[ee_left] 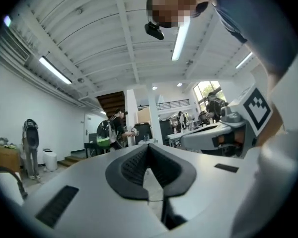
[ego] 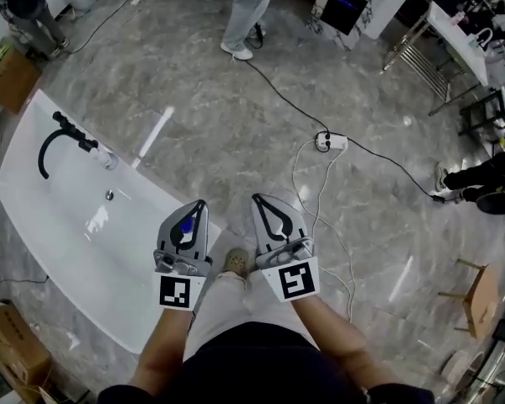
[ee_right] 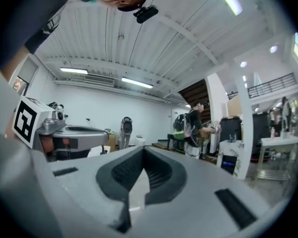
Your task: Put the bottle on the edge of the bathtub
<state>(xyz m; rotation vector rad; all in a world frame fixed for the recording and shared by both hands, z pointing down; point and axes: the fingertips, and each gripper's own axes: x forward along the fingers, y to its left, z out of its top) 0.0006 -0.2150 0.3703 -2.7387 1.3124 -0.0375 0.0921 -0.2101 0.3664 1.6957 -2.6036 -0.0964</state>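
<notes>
Bottle (ego: 104, 156) on bathtub edge (ego: 156, 188), far from left tongs (ego: 201, 203).

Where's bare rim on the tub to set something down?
Bare: the bathtub rim from the bottle down to the left gripper. Crowded: the end by the black faucet, where the bottle sits. The floor beyond the right gripper holds a power strip.
</notes>
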